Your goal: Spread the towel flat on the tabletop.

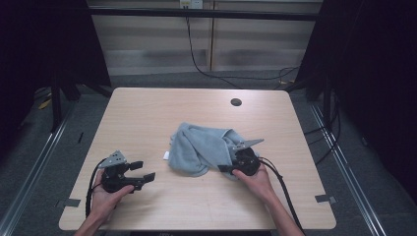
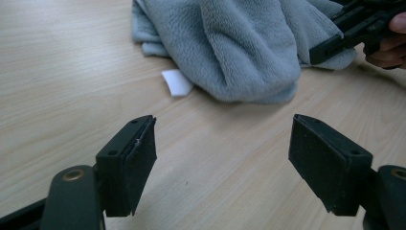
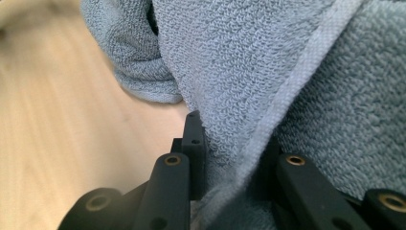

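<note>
Tabletop [image 1: 147,118] first: pale wood, broad, with a small round hole [image 1: 236,102] beyond the towel. Blue-grey towel [image 1: 204,147] sits bunched near the middle, folds heaped on themselves, and everything else is read off it. Right tongs [image 1: 231,164] are at the towel's near right edge, jaws narrowed onto a hemmed fold [image 3: 268,129] with cloth pinched between the pads; that looks like a grip taken on the border so the heap can be pulled out flat. Left tongs [image 1: 145,170] wait well apart from the towel, off to its left and nearer the person, jaws wide and holding nothing, probably ready for a second corner. Smallest thing: a white tag [image 2: 176,82] poking out at the towel's left edge.
</note>
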Demonstrator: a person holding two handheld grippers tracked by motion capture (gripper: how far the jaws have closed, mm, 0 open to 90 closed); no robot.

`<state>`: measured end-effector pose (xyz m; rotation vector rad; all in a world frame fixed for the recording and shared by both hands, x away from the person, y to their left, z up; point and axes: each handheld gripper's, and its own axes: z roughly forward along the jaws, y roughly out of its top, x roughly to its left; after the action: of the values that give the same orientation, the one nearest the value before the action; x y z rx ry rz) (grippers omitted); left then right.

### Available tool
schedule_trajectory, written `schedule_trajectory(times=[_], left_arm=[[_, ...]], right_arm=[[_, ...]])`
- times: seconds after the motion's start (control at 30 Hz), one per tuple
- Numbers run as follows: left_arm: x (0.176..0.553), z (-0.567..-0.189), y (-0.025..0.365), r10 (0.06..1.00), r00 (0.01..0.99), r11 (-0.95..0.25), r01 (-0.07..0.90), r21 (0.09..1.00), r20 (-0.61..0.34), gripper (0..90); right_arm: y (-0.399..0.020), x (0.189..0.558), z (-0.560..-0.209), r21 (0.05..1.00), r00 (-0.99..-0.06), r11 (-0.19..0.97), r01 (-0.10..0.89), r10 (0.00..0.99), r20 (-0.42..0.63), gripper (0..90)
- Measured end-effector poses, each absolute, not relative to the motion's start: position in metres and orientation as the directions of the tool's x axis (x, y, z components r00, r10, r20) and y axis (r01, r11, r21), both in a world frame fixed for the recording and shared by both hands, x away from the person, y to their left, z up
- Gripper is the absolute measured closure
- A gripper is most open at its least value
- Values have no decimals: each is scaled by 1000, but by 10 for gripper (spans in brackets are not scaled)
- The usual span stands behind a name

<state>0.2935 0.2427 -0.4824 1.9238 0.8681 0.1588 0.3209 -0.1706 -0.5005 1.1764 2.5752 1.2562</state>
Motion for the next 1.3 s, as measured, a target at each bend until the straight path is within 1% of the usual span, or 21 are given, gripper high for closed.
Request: schedule_trajectory(times=[0.13,0.2,0.23,0.37,0.4,0.47,0.5,0.57,0.67,0.7,0.73,0.77,0.87,0.93,0.97,1.03,1.13,1.2,1.23,1.27,1.3], left_arm=[[292,-483,237,617,749,-278,497,822,-244,247],[292,-483,235,610,756,-292,493,820,-237,248],[291,-484,231,603,762,-299,492,817,-238,275],[289,-486,225,579,782,-326,483,813,-232,314],[289,-486,225,579,782,-326,483,813,-232,315],[289,-488,222,572,788,-343,482,807,-228,326],[290,-489,221,572,790,-355,480,802,-220,310],[291,-491,219,575,791,-369,479,797,-209,292],[292,-494,216,586,783,-365,485,795,-208,301],[291,-494,216,591,779,-362,487,795,-208,338],[291,-493,216,586,785,-363,477,800,-202,407],[292,-493,217,578,788,-360,478,801,-211,496],[293,-492,220,570,787,-346,491,800,-236,707],[294,-492,220,561,790,-341,493,800,-247,765],[294,-492,220,557,790,-335,497,801,-257,777],[293,-492,220,557,789,-328,497,803,-261,782],[294,-493,220,559,788,-339,502,795,-259,781],[294,-494,220,560,785,-334,508,794,-266,782],[295,-494,220,556,786,-337,510,792,-270,782],[295,-495,220,556,785,-335,513,790,-273,782],[295,-495,221,554,787,-339,512,789,-273,782]], right_arm=[[-150,306,-499,685,-751,421,595,596,286,743],[-145,304,-499,684,-756,425,593,587,290,743],[-137,300,-498,684,-771,443,580,569,285,743],[-127,297,-497,692,-786,449,565,548,286,695],[-127,297,-497,692,-786,449,565,548,286,695],[-127,298,-494,707,-788,437,555,548,280,633],[-130,298,-491,717,-781,418,557,556,283,583],[-133,297,-489,719,-778,413,559,561,282,571],[-141,294,-484,730,-772,397,556,572,278,499],[-144,293,-482,728,-770,397,558,575,277,483],[-148,291,-481,730,-766,394,558,583,271,465],[-152,288,-479,733,-761,386,560,590,270,440],[-169,281,-474,745,-747,366,557,614,257,411],[-180,277,-474,758,-737,341,557,623,262,392],[-184,276,-474,757,-733,333,562,624,270,384],[-186,272,-478,751,-739,356,556,626,250,374],[-178,271,-489,740,-733,367,564,635,244,320],[-176,272,-492,736,-734,373,565,635,241,317],[-170,275,-498,725,-740,403,558,638,215,322],[-170,275,-498,725,-740,403,558,638,215,322],[-169,277,-499,723,-740,410,556,640,207,349]])
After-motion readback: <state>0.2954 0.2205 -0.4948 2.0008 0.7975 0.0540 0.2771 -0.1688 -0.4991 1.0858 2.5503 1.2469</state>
